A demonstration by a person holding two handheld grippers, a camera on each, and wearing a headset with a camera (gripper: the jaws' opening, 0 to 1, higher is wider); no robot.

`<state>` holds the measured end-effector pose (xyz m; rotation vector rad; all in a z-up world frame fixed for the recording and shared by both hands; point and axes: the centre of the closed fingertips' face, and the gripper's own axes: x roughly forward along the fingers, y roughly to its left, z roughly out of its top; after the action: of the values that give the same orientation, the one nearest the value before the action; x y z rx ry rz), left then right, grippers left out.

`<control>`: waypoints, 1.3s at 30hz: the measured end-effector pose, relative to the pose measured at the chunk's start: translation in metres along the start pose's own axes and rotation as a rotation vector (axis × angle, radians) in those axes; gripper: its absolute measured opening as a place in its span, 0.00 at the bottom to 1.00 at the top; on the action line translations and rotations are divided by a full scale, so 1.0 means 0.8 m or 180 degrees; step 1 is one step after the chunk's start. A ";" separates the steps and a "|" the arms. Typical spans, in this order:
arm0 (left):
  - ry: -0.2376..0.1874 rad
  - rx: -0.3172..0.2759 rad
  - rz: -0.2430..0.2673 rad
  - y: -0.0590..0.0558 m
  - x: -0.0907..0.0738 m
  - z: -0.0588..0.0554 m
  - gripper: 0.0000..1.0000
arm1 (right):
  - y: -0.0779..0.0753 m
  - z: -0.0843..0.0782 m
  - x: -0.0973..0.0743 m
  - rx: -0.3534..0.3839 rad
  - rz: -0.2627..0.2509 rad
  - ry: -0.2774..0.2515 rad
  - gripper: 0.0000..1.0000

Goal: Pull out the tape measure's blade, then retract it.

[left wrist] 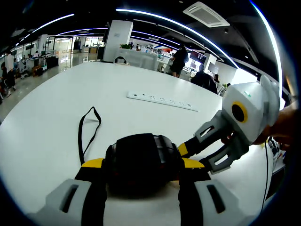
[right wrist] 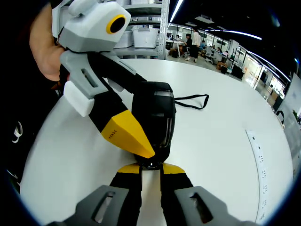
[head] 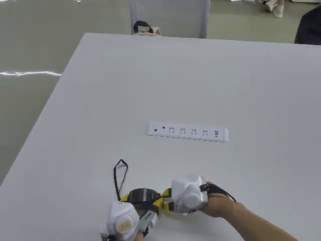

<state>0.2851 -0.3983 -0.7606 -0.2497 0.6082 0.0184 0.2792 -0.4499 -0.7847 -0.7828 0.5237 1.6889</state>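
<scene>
Head view: the tape measure (head: pixel 143 195) sits near the front edge of the white table (head: pixel 150 80). It's a chunky black case with a thin black strap (head: pixel 119 174) looping off to its far-left side. The left gripper (head: pixel 141 202) comes at it from the near side, and the right gripper (head: pixel 164 198), held in a hand (head: pixel 218 203), comes in from the right. A flat white power strip (head: pixel 188 132) lies well beyond it.

Left gripper view: the tape measure (left wrist: pixel 141 155) is a rounded, ribbed, matte case, clamped between this gripper's (left wrist: pixel 141 165) two yellow-tipped black jaws, one on each flank. The right gripper (left wrist: pixel 193 155) reaches in with its grey slotted jaws, meeting the case's right end. The strap (left wrist: pixel 87 132) lies slack on the smooth table (left wrist: pixel 56 103), power strip (left wrist: pixel 162 100) farther back.

Right gripper view: the case (right wrist: pixel 157 113) is seen end-on, glossy on its face. The right gripper's (right wrist: pixel 150 168) yellow tips are drawn nearly together right at the case's near end, pinching something small there — too small to make out. The left gripper (right wrist: pixel 146 117) squeezes the case from both sides, one wedge-shaped yellow pad (right wrist: pixel 127 134) in front. The strap (right wrist: pixel 193 99) trails off behind.
</scene>
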 end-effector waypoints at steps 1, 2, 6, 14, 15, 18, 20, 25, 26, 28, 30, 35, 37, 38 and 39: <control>0.0000 0.0002 -0.0002 0.000 0.000 0.000 0.58 | 0.000 0.000 0.000 0.0002 0.0003 0.0000 0.13; 0.0002 0.0005 -0.0005 0.000 0.000 0.000 0.58 | 0.000 -0.001 0.001 -0.0004 0.0003 0.0002 0.13; -0.0001 0.0005 -0.0004 -0.001 0.000 0.000 0.58 | 0.000 -0.001 0.000 -0.0002 -0.0002 0.0002 0.13; -0.0001 0.0011 -0.0009 -0.001 0.001 -0.002 0.59 | 0.000 0.000 0.000 0.0036 -0.0007 0.0012 0.13; 0.0000 0.0012 -0.0011 -0.001 0.001 -0.002 0.59 | 0.000 0.000 0.000 0.0039 -0.0010 0.0013 0.13; 0.0002 0.0015 -0.0014 -0.002 0.000 -0.001 0.59 | -0.001 -0.002 0.001 0.0043 -0.0021 0.0019 0.14; 0.0005 0.0012 -0.0013 -0.002 0.000 0.000 0.59 | -0.001 -0.002 0.002 0.0043 -0.0028 0.0023 0.14; 0.0011 0.0016 -0.0017 -0.003 0.000 0.000 0.60 | -0.001 0.000 0.001 0.0057 -0.0038 0.0027 0.14; 0.0011 0.0019 -0.0018 -0.002 0.000 0.000 0.60 | 0.000 0.000 0.000 0.0057 -0.0037 0.0027 0.14; 0.0015 0.0027 -0.0022 -0.003 0.000 0.000 0.60 | 0.000 0.000 0.000 0.0059 -0.0035 0.0030 0.14; 0.0025 0.0024 -0.0024 -0.003 0.000 0.000 0.60 | -0.001 -0.001 0.001 0.0031 -0.0035 0.0032 0.14; 0.0045 0.0032 -0.0047 -0.002 0.001 0.000 0.60 | 0.000 -0.001 -0.001 -0.0053 -0.0054 0.0051 0.15; 0.0047 0.0057 -0.0060 -0.003 0.000 0.000 0.60 | -0.001 -0.001 -0.001 -0.0068 -0.0080 0.0062 0.16; 0.0050 0.0077 -0.0066 -0.003 0.001 -0.001 0.60 | -0.001 -0.001 -0.002 -0.0067 -0.0088 0.0066 0.17; 0.0062 0.0121 -0.0078 -0.002 0.001 -0.002 0.60 | -0.001 0.000 -0.003 -0.0060 -0.0103 0.0059 0.19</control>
<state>0.2847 -0.4003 -0.7622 -0.2208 0.6242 -0.0193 0.2805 -0.4512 -0.7833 -0.8173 0.5061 1.6603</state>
